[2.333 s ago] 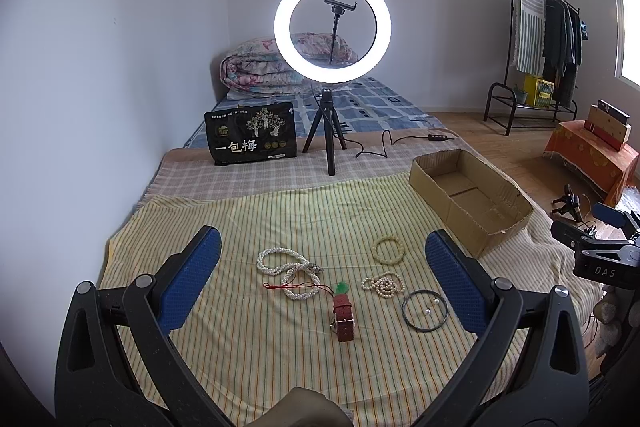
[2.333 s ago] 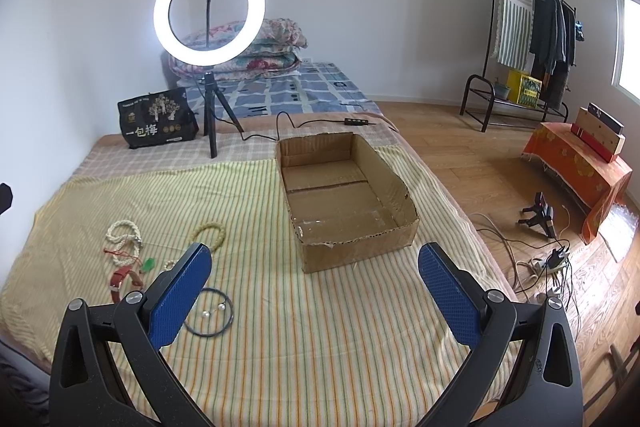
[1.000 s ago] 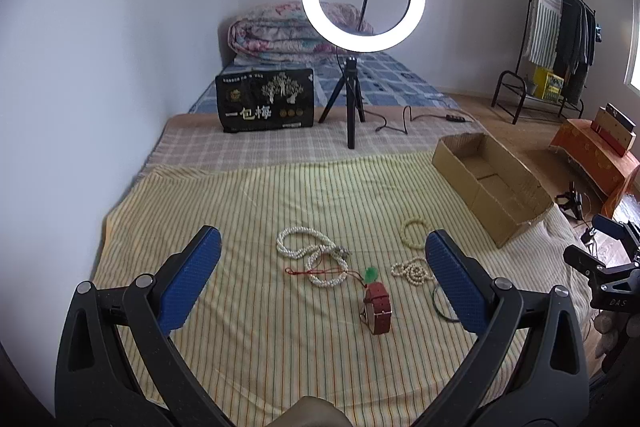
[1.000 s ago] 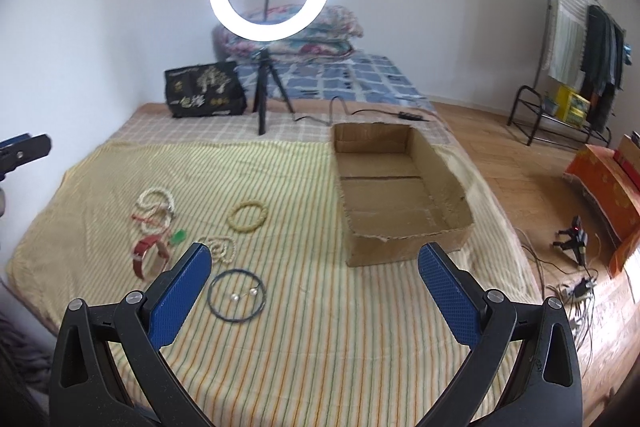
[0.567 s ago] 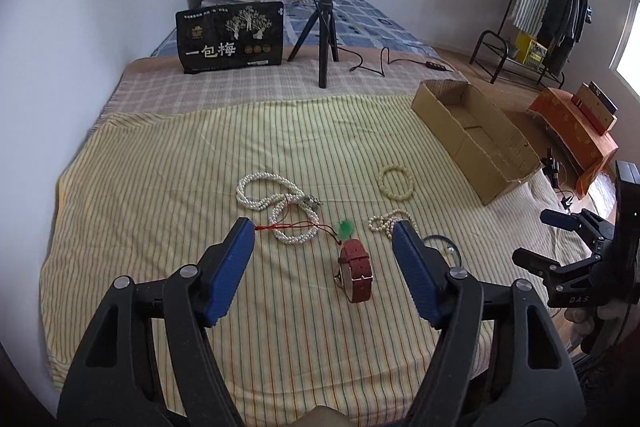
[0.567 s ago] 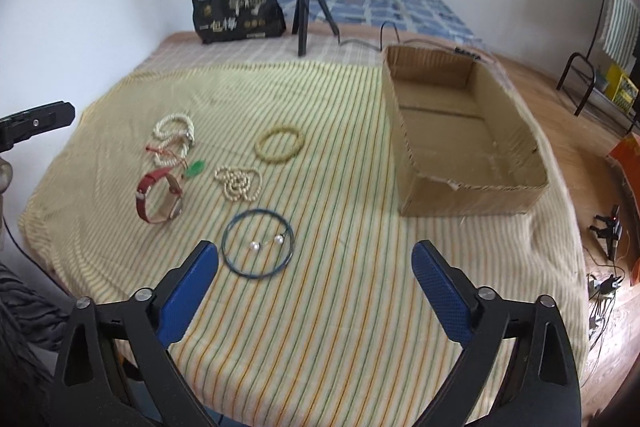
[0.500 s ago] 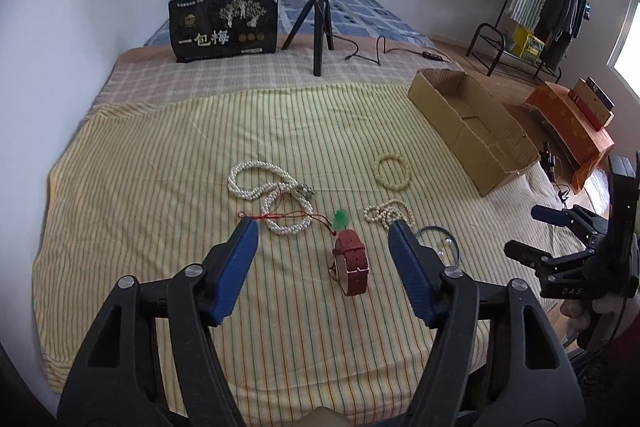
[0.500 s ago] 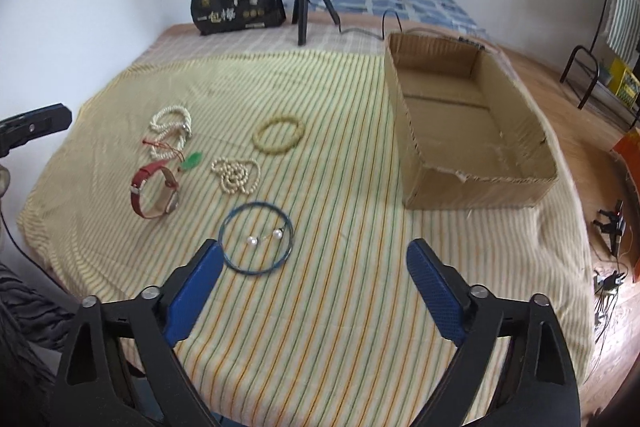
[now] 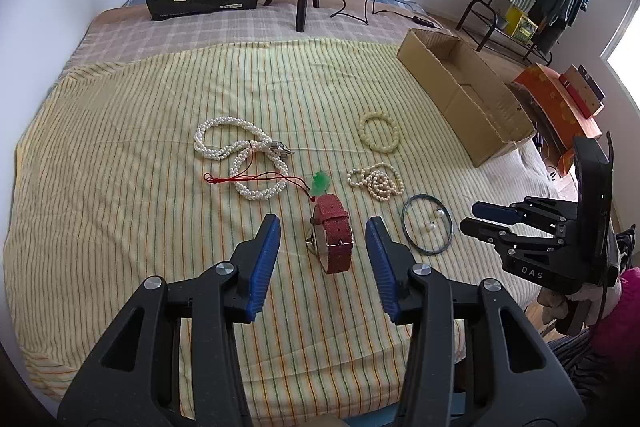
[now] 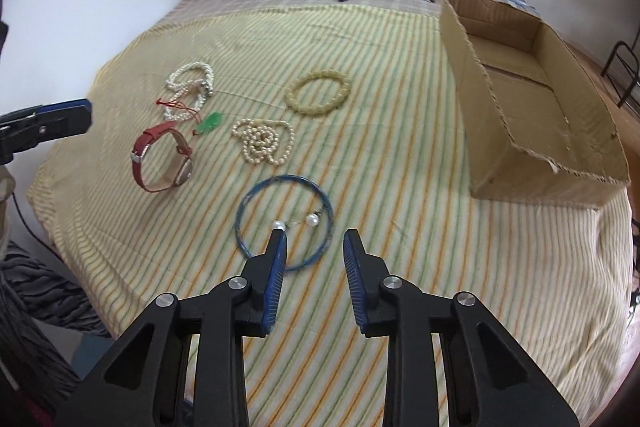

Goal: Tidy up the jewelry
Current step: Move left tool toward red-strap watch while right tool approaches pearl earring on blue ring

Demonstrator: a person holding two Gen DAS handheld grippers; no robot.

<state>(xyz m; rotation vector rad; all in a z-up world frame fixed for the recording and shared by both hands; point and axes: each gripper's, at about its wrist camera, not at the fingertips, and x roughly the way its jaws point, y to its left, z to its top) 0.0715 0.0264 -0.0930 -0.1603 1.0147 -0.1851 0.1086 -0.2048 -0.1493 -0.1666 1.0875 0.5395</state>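
The left gripper (image 9: 322, 253) tilted steeply down, jaws closing either side of the red leather-strap watch (image 9: 333, 239), not yet touching it. At its three o'clock, the right gripper (image 10: 314, 253) pitched down, closing empty above the thin blue bangle (image 10: 285, 221).

Striped cloth (image 10: 400, 155) lies bare between blue bangle (image 10: 245, 211) and cardboard box (image 10: 480, 131); jewelry crowds left half.

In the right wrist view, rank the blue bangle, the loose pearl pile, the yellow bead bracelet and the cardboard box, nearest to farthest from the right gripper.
From the right gripper:
1. Blue bangle, just ahead of the fingertips.
2. Loose pearl pile, beyond it, leftward.
3. Yellow bead bracelet, farther back.
4. Cardboard box, off right; close to the bracelet's rank.
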